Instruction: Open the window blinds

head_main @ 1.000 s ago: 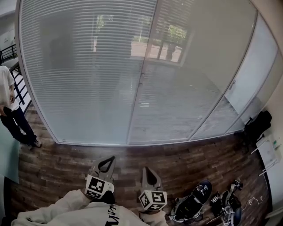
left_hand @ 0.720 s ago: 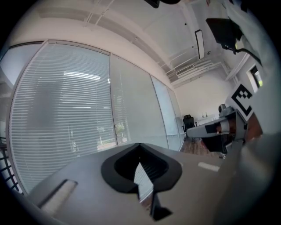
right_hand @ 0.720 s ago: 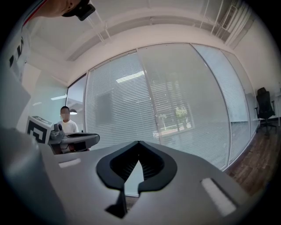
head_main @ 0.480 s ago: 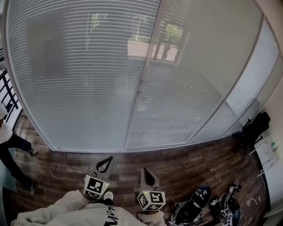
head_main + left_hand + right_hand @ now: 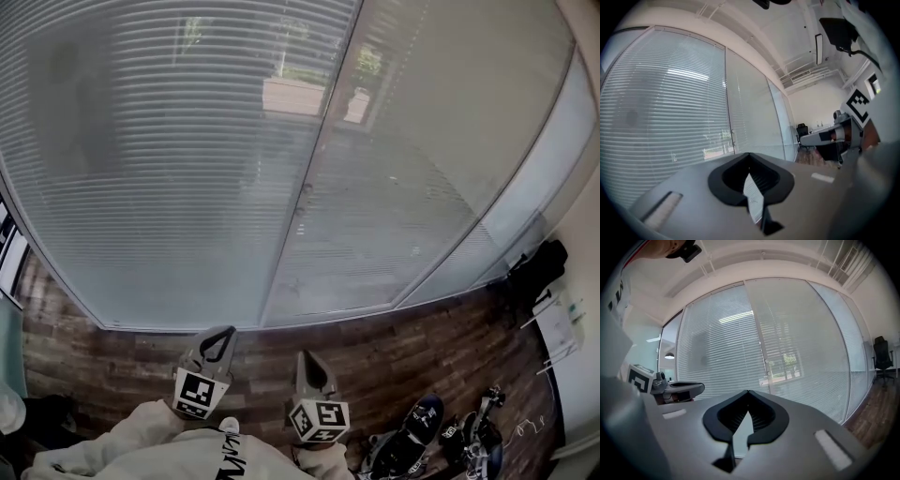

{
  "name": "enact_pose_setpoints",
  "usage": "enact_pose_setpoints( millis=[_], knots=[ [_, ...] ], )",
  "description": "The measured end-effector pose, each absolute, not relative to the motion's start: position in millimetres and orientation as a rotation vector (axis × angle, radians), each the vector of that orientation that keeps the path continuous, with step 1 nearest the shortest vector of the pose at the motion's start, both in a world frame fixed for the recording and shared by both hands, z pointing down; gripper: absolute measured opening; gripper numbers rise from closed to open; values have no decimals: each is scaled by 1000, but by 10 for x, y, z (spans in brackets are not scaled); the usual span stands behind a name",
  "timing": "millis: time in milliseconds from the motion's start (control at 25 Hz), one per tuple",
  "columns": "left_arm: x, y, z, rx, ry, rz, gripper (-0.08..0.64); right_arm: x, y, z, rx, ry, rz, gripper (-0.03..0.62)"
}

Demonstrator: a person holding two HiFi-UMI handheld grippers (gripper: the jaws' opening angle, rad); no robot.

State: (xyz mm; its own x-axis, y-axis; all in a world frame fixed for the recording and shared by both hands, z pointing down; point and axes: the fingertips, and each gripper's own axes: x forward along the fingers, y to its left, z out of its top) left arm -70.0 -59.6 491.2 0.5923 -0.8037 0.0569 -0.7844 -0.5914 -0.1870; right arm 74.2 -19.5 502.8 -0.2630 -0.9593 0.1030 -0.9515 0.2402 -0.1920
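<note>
Both claws clamped fully together, nothing in either. Left claw [image 5: 228, 331] and right claw [image 5: 303, 356] sit side by side, pointing level at the window.

Dead ahead: white slatted window blinds [image 5: 159, 178], lowered across the whole width. Grey vertical frame post [image 5: 305, 202] stands ahead of the pair.

Right of the right claw: black-and-blue gear heap [image 5: 417, 436] on the floor. Farther right: black bag [image 5: 536, 270] by the wall.

Since a second ago the blinds loom nearer, and the bystander off to the left is all but out of view.

Dark wooden plank floor [image 5: 122, 352] leaves a bare strip between the claw tips and the window's bottom rail.
</note>
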Motion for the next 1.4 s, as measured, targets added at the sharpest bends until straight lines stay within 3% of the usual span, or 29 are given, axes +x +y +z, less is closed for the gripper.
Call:
enact_pose_setpoints(
  millis=[800, 1400],
  knots=[
    [-853, -1167, 4999, -2677, 1376, -189, 0, 614, -761, 5056, -1890, 2475, -327, 2],
    [-409, -2085, 4985, -2624, 1462, -243, 0, 1074, -1819, 5083, -1791, 2529, -365, 2]
  ],
)
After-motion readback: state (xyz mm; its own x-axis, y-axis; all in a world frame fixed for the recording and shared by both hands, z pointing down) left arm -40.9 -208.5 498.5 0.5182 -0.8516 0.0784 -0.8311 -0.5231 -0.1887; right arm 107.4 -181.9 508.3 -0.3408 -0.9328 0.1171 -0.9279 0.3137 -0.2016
